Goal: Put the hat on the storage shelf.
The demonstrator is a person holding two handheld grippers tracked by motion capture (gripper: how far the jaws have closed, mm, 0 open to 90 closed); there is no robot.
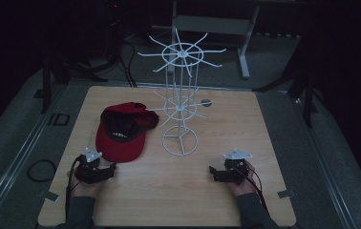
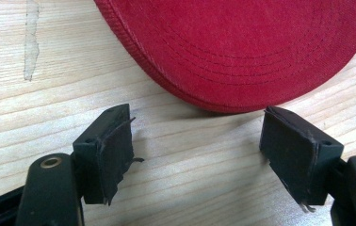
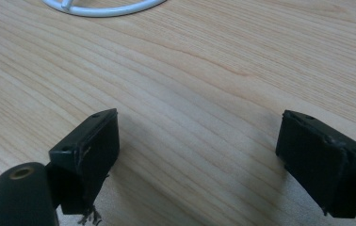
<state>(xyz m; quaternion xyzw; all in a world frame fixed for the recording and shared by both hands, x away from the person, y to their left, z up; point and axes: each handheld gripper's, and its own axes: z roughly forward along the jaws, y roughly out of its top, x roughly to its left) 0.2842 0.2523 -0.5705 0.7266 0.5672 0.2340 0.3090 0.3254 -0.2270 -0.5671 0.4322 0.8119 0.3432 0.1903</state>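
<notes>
Between the wide-spread jaws of the left gripper [image 2: 197, 141] lies only bare table [image 1: 226, 157], with the brim of the red cap [image 2: 242, 47] just ahead; the right gripper [image 3: 199, 155] also gapes empty, near the base ring of the white wire rack [image 1: 181, 107]. Judging by this, the approach is only starting: the left gripper must ease forward, straddle the brim and close.

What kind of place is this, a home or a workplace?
Probably a lab or recording room rather than a home: a bare wooden table stands in a dark space, cables trail on the floor behind it, and a metal bench frame stands at the back.
</notes>
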